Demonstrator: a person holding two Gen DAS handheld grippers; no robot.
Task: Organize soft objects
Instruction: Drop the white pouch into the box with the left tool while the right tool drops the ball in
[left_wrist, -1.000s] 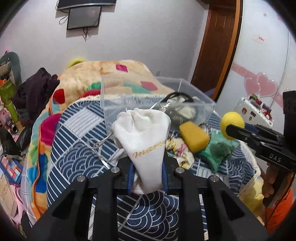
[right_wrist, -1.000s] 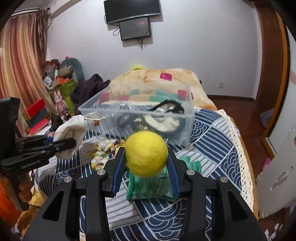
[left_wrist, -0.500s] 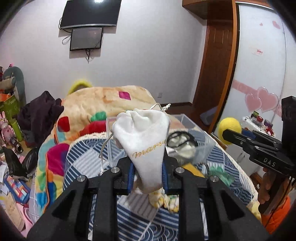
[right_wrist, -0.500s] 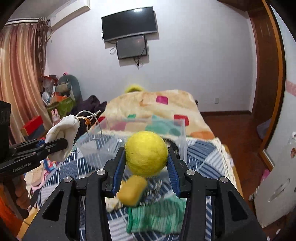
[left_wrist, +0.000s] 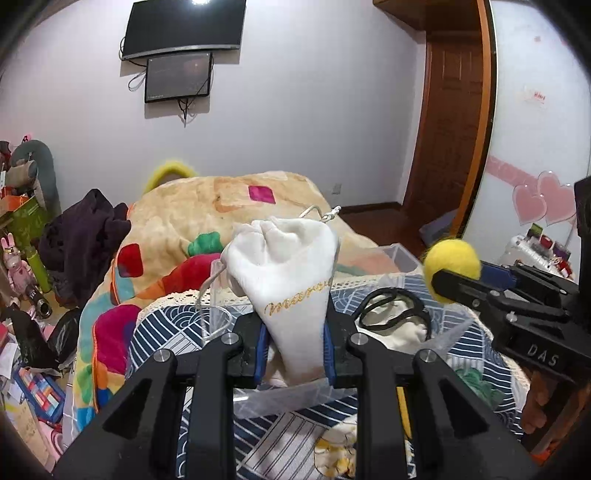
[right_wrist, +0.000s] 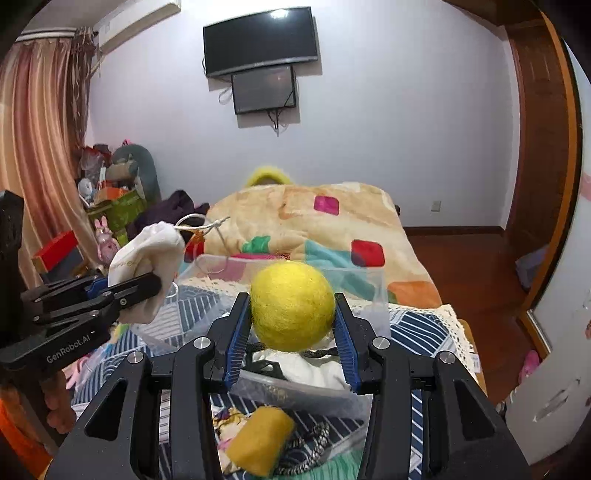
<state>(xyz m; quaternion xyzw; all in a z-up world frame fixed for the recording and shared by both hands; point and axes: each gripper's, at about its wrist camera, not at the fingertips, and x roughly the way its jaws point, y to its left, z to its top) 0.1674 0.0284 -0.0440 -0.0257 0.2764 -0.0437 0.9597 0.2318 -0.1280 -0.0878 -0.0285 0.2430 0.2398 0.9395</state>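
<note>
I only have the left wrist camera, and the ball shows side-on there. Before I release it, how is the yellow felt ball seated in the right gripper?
Observer: In the right wrist view, the yellow felt ball is pinched at its widest part between both blue pads of the right gripper.
Operator: Is it over the bin?
Observer: From that view it lines up over the clear plastic bin, above the near wall.
Operator: Anything left outside the bin?
Observer: A yellow sponge block lies just in front of the bin, beside a black-and-white braided cord.
</note>
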